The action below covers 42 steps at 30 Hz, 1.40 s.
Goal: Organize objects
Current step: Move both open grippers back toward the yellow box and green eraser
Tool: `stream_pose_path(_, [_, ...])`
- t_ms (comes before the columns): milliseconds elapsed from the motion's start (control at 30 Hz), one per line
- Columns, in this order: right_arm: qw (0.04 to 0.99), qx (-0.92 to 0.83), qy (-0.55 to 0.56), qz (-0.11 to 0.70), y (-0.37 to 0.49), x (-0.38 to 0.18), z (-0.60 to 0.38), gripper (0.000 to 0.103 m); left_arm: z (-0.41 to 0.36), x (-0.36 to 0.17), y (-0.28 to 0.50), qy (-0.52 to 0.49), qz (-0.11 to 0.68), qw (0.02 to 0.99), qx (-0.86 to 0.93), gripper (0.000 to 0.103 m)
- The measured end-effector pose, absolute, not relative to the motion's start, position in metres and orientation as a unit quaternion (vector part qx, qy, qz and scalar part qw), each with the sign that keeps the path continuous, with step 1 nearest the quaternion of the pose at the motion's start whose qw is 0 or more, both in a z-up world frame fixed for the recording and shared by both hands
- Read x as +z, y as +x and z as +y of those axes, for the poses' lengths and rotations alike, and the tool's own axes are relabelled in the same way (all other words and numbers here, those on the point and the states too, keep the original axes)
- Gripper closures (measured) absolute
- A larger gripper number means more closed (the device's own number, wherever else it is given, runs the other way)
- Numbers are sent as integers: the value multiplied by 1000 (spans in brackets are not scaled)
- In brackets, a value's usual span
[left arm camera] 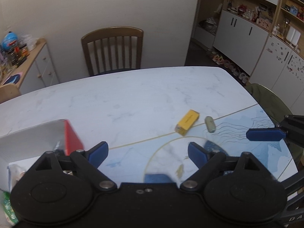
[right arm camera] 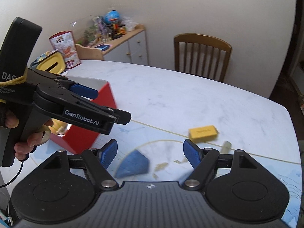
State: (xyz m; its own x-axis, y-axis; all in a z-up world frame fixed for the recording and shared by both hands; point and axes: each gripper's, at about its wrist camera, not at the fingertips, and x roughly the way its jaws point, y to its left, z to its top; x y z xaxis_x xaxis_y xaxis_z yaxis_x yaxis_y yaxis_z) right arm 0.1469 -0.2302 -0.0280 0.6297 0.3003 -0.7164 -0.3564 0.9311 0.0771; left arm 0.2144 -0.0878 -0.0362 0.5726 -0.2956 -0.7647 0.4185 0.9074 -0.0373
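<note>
Right now both grippers are hovering empty over the table (left arm camera: 133, 95). The left gripper (left arm camera: 148, 152) is holding its jaws spread wide with nothing between them, and the right gripper (right arm camera: 150, 152) is doing the same, its blue pads (right arm camera: 109, 152) well apart.

Just below and between the right jaws a blue wedge-shaped object (right arm camera: 133, 163) is lying flat on the patterned mat (right arm camera: 247, 171), with a few pale scraps (right arm camera: 161, 165) beside it; it looks like the nearest thing to grab, though motion blur is softening its outline. Beyond the right-hand jaw of each gripper, a yellow box (left arm camera: 187, 121) is resting on its long side, and just beside it, apart from it, a small greenish cylinder (left arm camera: 210, 124) is lying on the mat's edge line.

Off to the left of both sets of jaws a red-sided box (right arm camera: 91, 129) is standing open, apparently the place where loose pieces are meant to go; what is inside is too blurred to say. A person's hand (right arm camera: 28, 142) is gripping the left tool's handle beside that box, presumably keeping it close for dropping things in. A wooden chair (left arm camera: 112, 51) is standing at the far side.
</note>
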Motion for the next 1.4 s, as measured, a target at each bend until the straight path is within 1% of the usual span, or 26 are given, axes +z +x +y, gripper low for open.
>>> stream_pose_path(200, [907, 151, -8, 393, 149, -40, -280, 21, -121, -47, 219, 85, 408, 883, -215, 1])
stream_pose_path(400, [911, 109, 14, 398, 158, -56, -322, 20, -152, -64, 231, 110, 404, 879, -227, 1])
stream_pose_path(733, [906, 60, 62, 415, 199, -86, -366, 20, -179, -96, 257, 111, 402, 877, -238, 1])
stream_pose_path(1033, [887, 30, 78, 455, 251, -130, -375, 20, -197, -139, 283, 108, 425, 870, -224, 1])
stream_pose_path(1333, [867, 18, 84, 491, 289, -160, -367, 21, -215, -167, 297, 146, 421, 865, -232, 1])
stream_pose_path(1400, [863, 15, 79, 499, 294, -165, -365, 23, -218, -171, 299, 152, 422, 863, -234, 3])
